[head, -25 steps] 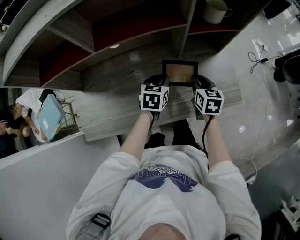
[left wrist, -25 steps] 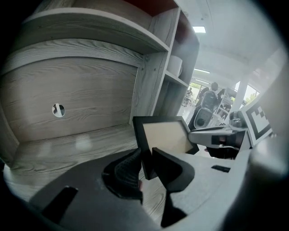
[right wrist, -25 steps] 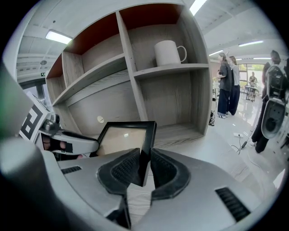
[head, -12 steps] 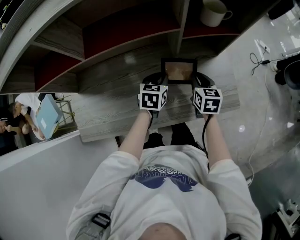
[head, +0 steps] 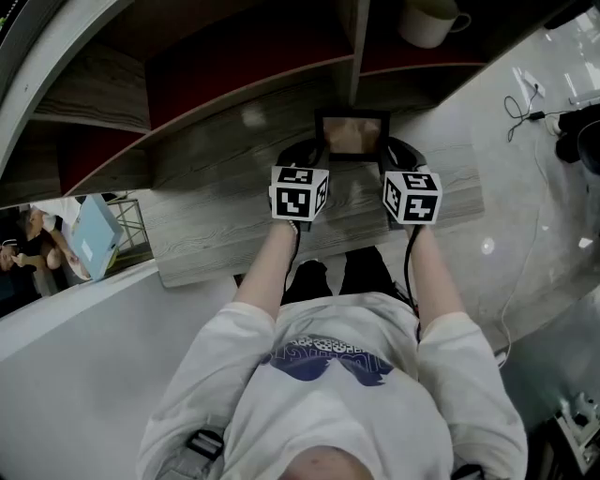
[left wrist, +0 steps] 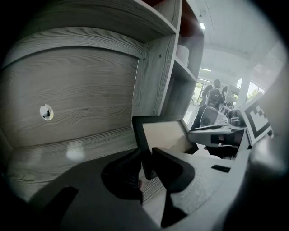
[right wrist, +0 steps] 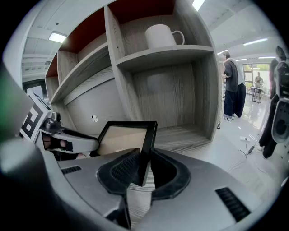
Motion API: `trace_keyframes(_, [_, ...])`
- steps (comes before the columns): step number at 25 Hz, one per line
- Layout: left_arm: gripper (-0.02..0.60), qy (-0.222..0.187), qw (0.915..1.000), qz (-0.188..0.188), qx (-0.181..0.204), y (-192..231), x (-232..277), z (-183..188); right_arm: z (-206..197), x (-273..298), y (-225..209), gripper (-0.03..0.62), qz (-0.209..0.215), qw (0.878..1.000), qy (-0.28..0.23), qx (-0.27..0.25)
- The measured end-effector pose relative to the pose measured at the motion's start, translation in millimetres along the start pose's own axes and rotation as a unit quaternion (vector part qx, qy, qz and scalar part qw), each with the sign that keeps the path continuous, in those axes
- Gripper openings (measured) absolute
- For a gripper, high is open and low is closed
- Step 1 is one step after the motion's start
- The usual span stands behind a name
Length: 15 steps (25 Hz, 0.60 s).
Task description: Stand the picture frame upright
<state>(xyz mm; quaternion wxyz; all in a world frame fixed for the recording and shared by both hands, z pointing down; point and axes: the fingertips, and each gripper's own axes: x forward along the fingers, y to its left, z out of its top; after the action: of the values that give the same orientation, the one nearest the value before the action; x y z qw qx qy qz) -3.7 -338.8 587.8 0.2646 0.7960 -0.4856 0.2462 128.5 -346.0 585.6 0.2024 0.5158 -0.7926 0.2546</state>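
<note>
A black picture frame with a tan picture stands tilted up off the grey wooden shelf top, held from both sides. My left gripper is shut on the frame's left edge. My right gripper is shut on the frame's right edge. In the left gripper view the left gripper pinches the black border, with the right gripper's body beyond the frame. In the right gripper view the right gripper clamps the border, and the tan picture faces up and toward me.
Shelf compartments with grey wood walls rise behind the frame; a white mug stands on an upper shelf. A glossy floor with cables lies to the right. People stand far off on the right.
Both grippers and the frame have shifted slightly up and away in the head view; the frame stays held between them, a little more raised.
</note>
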Motion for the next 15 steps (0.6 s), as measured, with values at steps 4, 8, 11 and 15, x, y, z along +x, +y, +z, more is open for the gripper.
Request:
trace_keyframes(4, [0.084,-0.005,1.0000,0.003,0.005,3.7,6.6,2.1,2.3,8.4,-3.2,0.071,-0.001,1.000,-0.007,-0.005])
trace_keyframes(8, [0.086,-0.005,0.9999,0.003,0.015,4.2,12.5,-0.5,-0.1,13.4,-6.4,0.071,-0.004,1.000,-0.010,-0.014])
trace_keyframes(11, [0.086,-0.003,0.9999,0.005,0.013,6.3,16.7,-3.7,-1.9,17.2,-7.3,0.071,-0.007,1.000,-0.011,-0.023])
trace_keyframes(15, [0.085,0.003,0.9998,0.008,0.015,9.3,23.2,-7.5,-3.6,22.1,-8.4,0.071,-0.010,0.999,-0.013,-0.041])
